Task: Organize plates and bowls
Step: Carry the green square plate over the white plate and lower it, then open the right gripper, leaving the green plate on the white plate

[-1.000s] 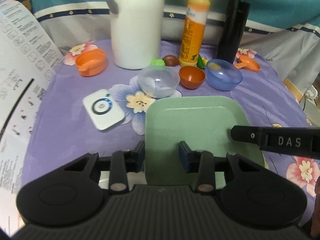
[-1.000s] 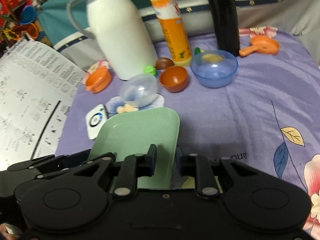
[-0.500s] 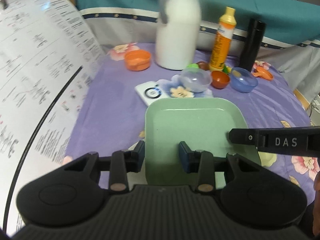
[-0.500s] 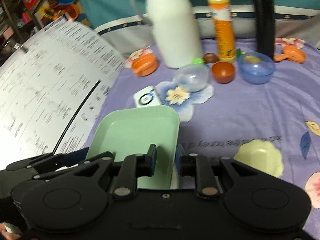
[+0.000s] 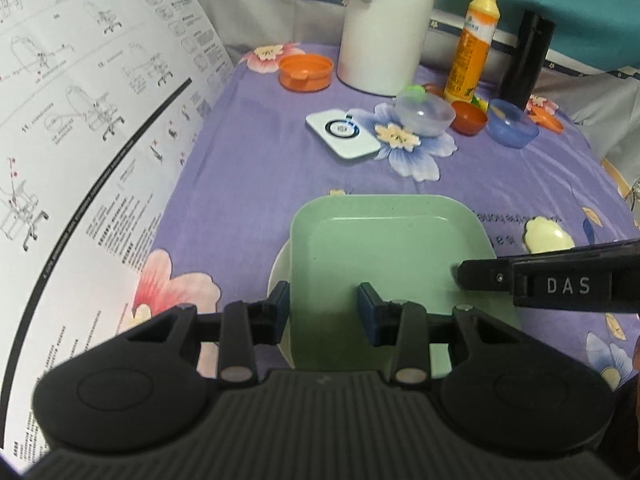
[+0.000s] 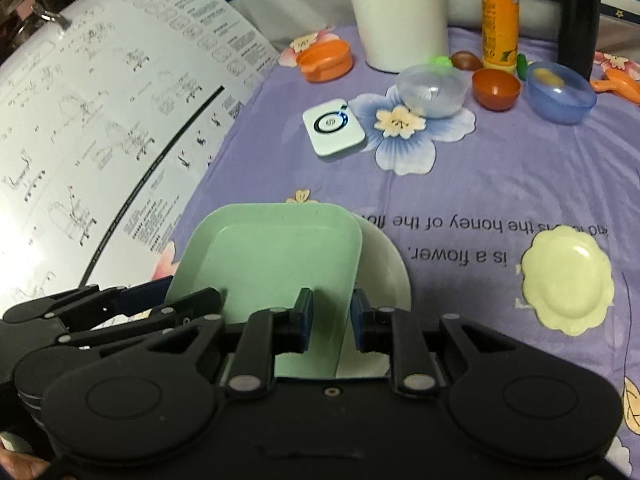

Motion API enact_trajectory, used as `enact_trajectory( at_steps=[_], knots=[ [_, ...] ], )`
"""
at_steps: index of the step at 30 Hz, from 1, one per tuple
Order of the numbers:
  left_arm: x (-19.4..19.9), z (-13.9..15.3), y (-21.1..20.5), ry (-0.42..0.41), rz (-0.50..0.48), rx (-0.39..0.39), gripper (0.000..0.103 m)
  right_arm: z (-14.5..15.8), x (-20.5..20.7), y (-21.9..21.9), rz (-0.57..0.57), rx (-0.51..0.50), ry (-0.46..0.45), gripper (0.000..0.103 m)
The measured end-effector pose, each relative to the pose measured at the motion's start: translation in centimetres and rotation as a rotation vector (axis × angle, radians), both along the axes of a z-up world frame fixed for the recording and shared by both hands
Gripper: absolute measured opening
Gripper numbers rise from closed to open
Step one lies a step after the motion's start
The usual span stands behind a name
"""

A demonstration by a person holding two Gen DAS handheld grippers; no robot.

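A square green plate is held near the table's front edge over a round white plate. My left gripper straddles the green plate's left rim with a gap; whether it pinches is unclear. My right gripper is shut on the green plate's right rim. Its finger marked DAS crosses the left wrist view. A small cream flower-shaped plate lies to the right. A clear bowl, a brown bowl, a blue bowl and an orange bowl sit at the back.
A white jug, an orange bottle and a black flask stand at the back. A white square device lies mid-table on the purple flowered cloth. A large printed instruction sheet curves up on the left.
Both grippers have drawn back toward the table's front with the green plate, so the bowls and bottles look farther away. The white plate has come into view under the green one.
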State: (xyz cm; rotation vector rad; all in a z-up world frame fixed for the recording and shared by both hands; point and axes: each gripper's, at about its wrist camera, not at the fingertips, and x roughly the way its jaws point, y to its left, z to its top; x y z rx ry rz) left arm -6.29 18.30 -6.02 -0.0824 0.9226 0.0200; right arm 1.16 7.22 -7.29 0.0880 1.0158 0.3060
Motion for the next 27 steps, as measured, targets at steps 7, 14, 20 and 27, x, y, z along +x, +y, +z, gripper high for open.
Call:
enact_trajectory(
  at_steps=[7, 14, 20, 27],
  knots=[
    [0.7, -1.7, 0.1, 0.031, -0.007, -0.013, 0.036, -1.1, 0.5, 0.2, -0.002, -0.025, 0.029, 0.020],
    [1.6, -2.8, 0.0, 0.052, -0.012, -0.017, 0.036, -2.2, 1.3, 0.0, -0.011, -0.026, 0.058, 0.020],
    [2.1, -3.5, 0.0, 0.061, -0.015, -0.021, 0.040, -3.0, 1.8, -0.1, -0.008, -0.017, 0.078, 0.023],
    [1.6, -1.8, -0.3, -0.028, -0.007, 0.031, 0.099, -1.4, 1.5, -0.9, -0.025, 0.026, 0.018, 0.079]
  ],
)
